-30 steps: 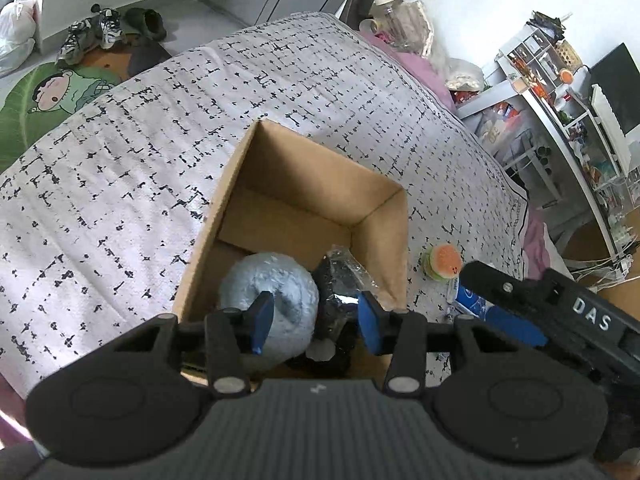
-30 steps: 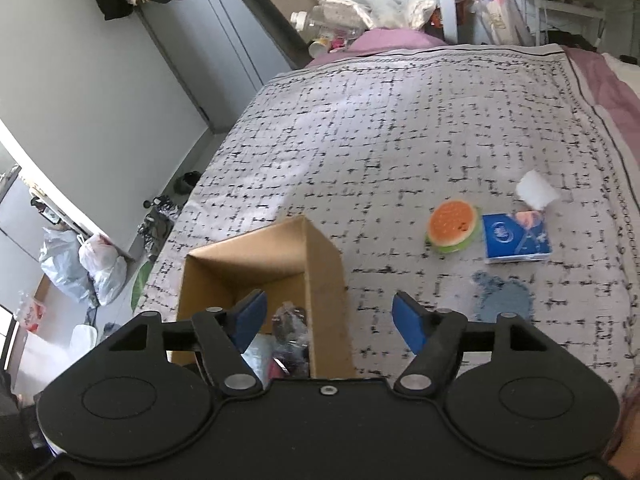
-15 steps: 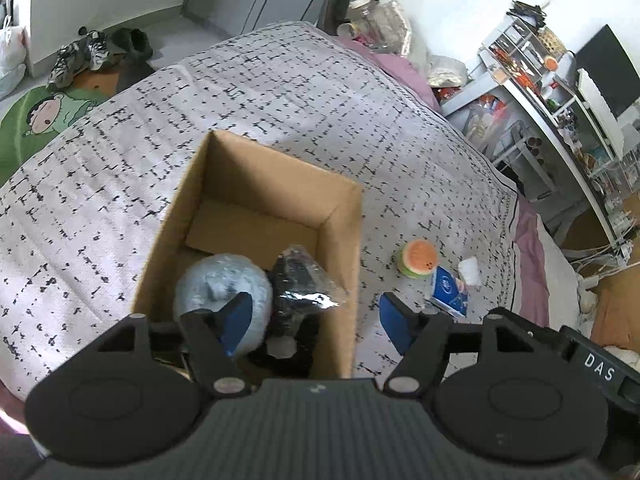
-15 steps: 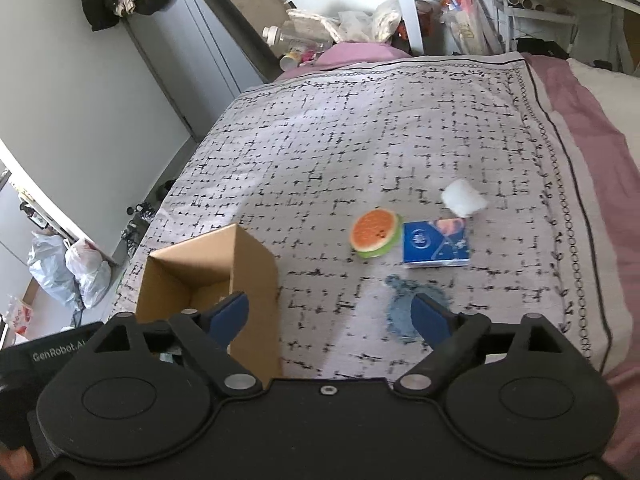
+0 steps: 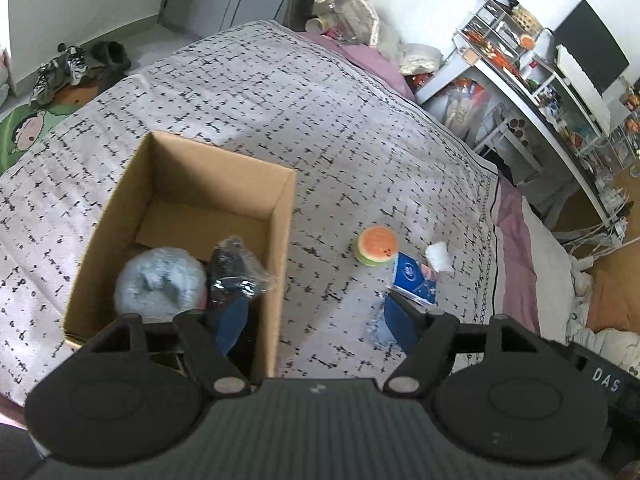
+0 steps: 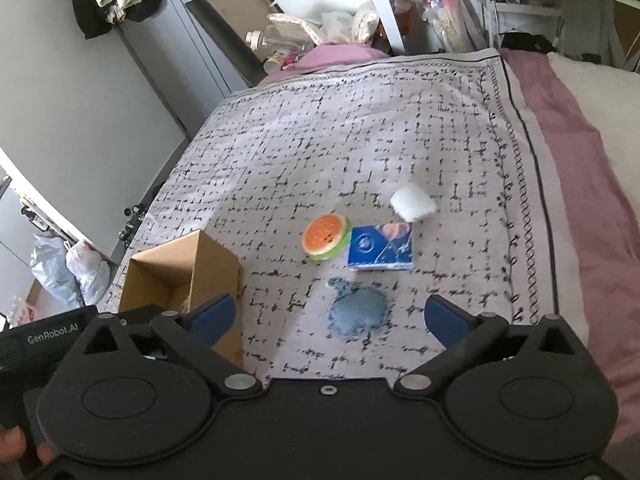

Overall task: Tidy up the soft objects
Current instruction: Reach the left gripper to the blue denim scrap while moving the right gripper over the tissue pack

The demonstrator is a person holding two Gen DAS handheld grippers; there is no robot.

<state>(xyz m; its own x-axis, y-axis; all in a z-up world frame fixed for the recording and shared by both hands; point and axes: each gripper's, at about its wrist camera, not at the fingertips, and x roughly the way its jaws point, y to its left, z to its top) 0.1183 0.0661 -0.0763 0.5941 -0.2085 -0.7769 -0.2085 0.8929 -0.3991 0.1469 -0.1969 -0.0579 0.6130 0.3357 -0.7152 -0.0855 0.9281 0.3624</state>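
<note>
An open cardboard box (image 5: 280, 216) (image 6: 208, 264) stands on the patterned bedspread (image 5: 248, 92). Inside lie a grey-blue plush ball (image 5: 160, 280) and a dark item in clear plastic wrap (image 5: 238, 272). On the bedspread lie a watermelon-slice toy (image 5: 377, 246) (image 6: 325, 236), a blue tissue pack (image 5: 412, 278) (image 6: 380, 248), a white roll (image 5: 438, 256) (image 6: 412, 204) and a flat blue-grey plush (image 6: 356, 312). My left gripper (image 5: 314, 322) is open and empty, straddling the box's right wall. My right gripper (image 6: 330, 318) is open and empty, just above the blue-grey plush.
A pink blanket (image 6: 572, 184) covers the bed's right side. A cluttered white desk with a monitor (image 5: 560, 92) stands past the bed. Shoes (image 5: 64, 68) and a green mat lie on the floor at left. Plastic bags (image 6: 68, 272) sit beside the bed.
Both grippers have opened wider and pulled back and to the right. The left one has moved off the plush ball in the box; the right one now faces the loose items.
</note>
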